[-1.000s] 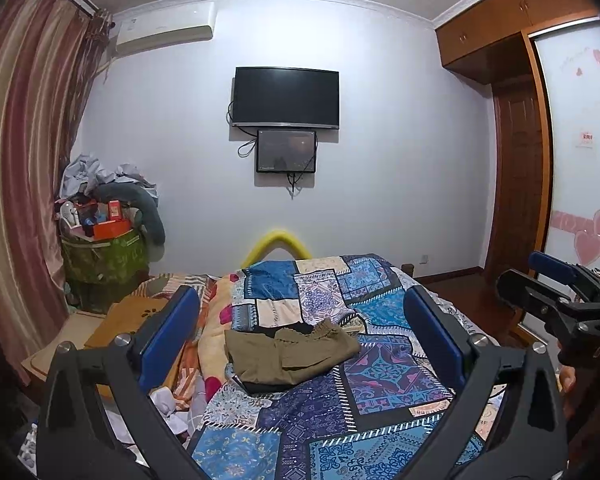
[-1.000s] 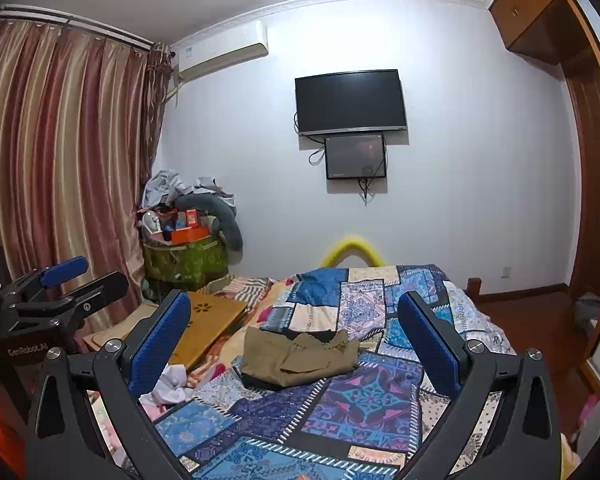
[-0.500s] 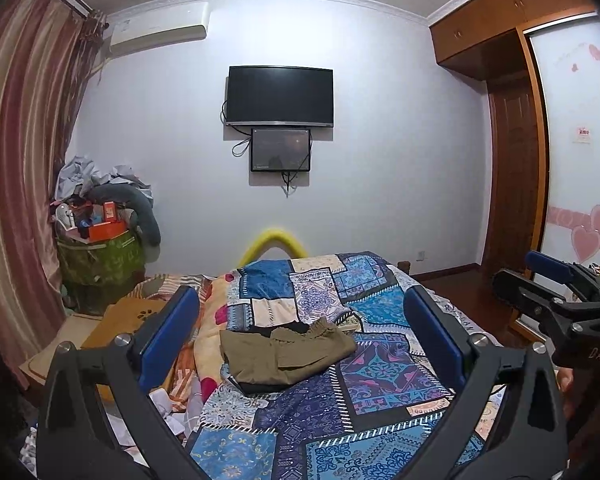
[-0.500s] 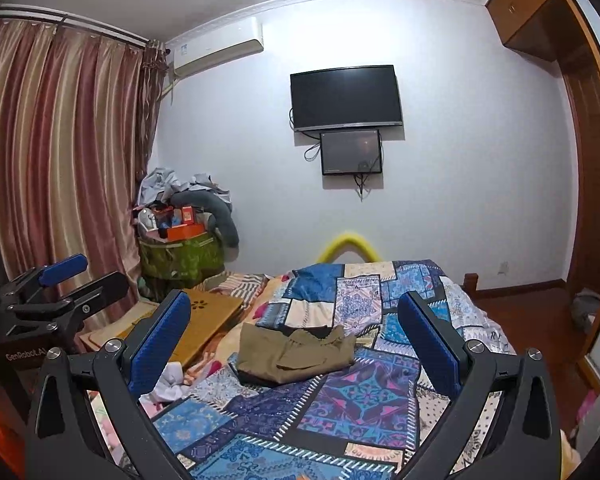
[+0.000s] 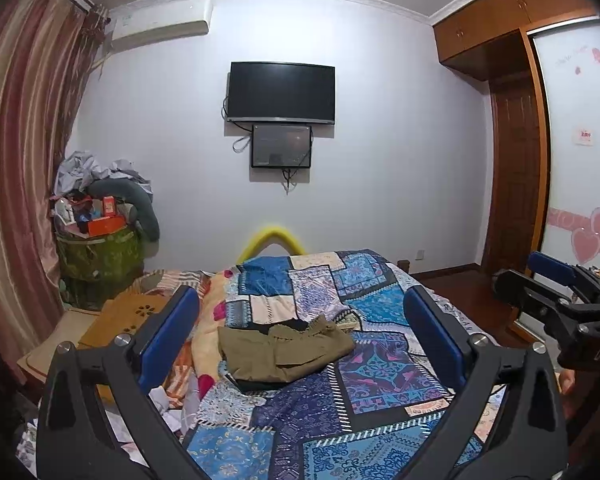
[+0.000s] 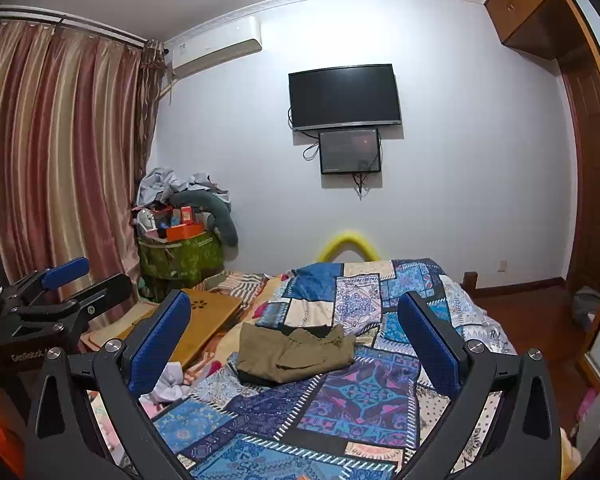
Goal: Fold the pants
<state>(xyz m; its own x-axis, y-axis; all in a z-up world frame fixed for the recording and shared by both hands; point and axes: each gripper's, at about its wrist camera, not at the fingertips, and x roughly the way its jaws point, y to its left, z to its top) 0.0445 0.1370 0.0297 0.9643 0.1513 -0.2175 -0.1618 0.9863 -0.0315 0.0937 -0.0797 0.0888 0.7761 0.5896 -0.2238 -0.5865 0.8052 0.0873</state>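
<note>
Fingers (image 5: 168, 336) spread, empty | pants (image 5: 284, 350) beyond, on quilt (image 5: 380, 368)

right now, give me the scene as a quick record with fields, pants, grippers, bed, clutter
pants: olive pants lie bunched and loosely folded on the patchwork quilt, with something dark under them
left gripper: left gripper open, held back from the pants, touching nothing
right gripper: right gripper open, also clear of the pants
bed side: wooden lap tray beside the quilt
corner: green basket piled with boxes and clothes
wall: dark tv
</note>
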